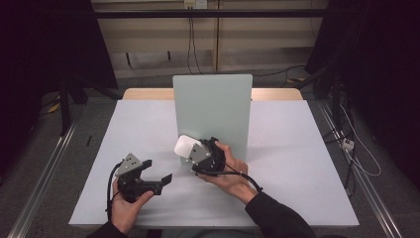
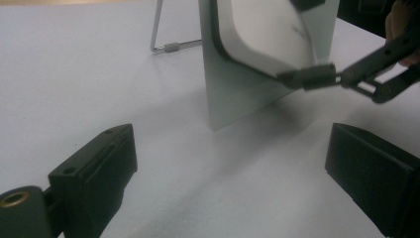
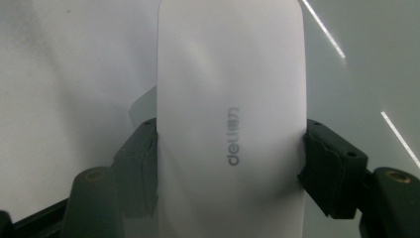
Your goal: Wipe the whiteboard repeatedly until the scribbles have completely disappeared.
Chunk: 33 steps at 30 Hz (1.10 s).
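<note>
Already close to trouble: board (image 1: 213, 111) standing upright mid-table (image 1: 124, 198) on a thin wire stand (image 2: 161, 47), easily tipped by a push. Eraser (image 1: 186, 147), white, pinched by its long edges in the right gripper (image 1: 198, 151), pressed near or against the board face; could twist out under sideways load. Left gripper (image 1: 161, 171) idle, wide apart, holding nothing, hovering low near the board's base.

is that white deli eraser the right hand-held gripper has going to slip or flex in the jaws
The white eraser looks rigid: its long edges stay straight where the right hand-held gripper clamps its two sides. Its smooth, rounded shell could probably slide if the squeeze eases. It seems light, since it is held up beside the upright board by the edges alone.
</note>
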Tool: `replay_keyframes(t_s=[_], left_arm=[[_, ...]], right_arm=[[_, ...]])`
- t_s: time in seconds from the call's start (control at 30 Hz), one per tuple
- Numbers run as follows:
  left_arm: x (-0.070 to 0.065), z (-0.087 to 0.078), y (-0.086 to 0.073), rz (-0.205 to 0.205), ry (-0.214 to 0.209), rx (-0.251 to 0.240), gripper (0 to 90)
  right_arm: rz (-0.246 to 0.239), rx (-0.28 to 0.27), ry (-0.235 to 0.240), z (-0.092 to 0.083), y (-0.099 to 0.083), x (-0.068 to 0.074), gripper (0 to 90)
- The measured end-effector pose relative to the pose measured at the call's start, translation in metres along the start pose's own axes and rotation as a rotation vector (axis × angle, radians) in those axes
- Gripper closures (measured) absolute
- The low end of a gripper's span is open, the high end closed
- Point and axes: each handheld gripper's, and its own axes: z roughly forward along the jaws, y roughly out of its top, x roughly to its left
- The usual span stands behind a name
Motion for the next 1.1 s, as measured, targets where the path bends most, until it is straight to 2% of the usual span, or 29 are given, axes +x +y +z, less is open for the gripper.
replay_keyframes(t_s=[0.1, 0.13, 0.2, 0.3, 0.5, 0.6, 0.73, 0.93, 1.1], left_arm=[[0.000, 0.000, 0.000, -0.004, -0.001, 0.001, 5.6], [0.000, 0.000, 0.000, -0.004, -0.001, 0.000, 5.6], [0.000, 0.000, 0.000, -0.001, -0.001, -0.002, 5.6], [0.000, -0.001, 0.000, -0.006, 0.000, -0.005, 5.7], [0.000, 0.000, 0.000, -0.003, -0.002, -0.002, 5.7], [0.000, 0.000, 0.000, -0.003, -0.002, 0.000, 5.7], [0.000, 0.000, 0.000, -0.001, -0.001, 0.001, 5.6], [0.000, 0.000, 0.000, -0.005, -0.001, 0.002, 5.6], [0.000, 0.000, 0.000, -0.004, -0.002, 0.002, 5.7]], right_arm=[[-0.012, 0.026, 0.032, 0.003, -0.002, 0.007, 31.6], [-0.030, 0.031, 0.041, 0.004, -0.003, 0.007, 31.6], [-0.031, 0.030, 0.046, 0.004, -0.003, 0.006, 31.6], [-0.029, 0.014, 0.017, -0.001, 0.000, -0.002, 31.6], [0.027, -0.026, -0.077, -0.019, 0.009, -0.034, 31.6], [0.054, -0.038, -0.090, -0.022, 0.009, -0.040, 31.6], [0.037, -0.021, -0.071, -0.018, 0.004, -0.030, 31.6], [0.006, 0.029, 0.010, -0.004, -0.009, -0.001, 31.7], [-0.016, 0.060, 0.051, 0.002, -0.015, 0.011, 31.6]])
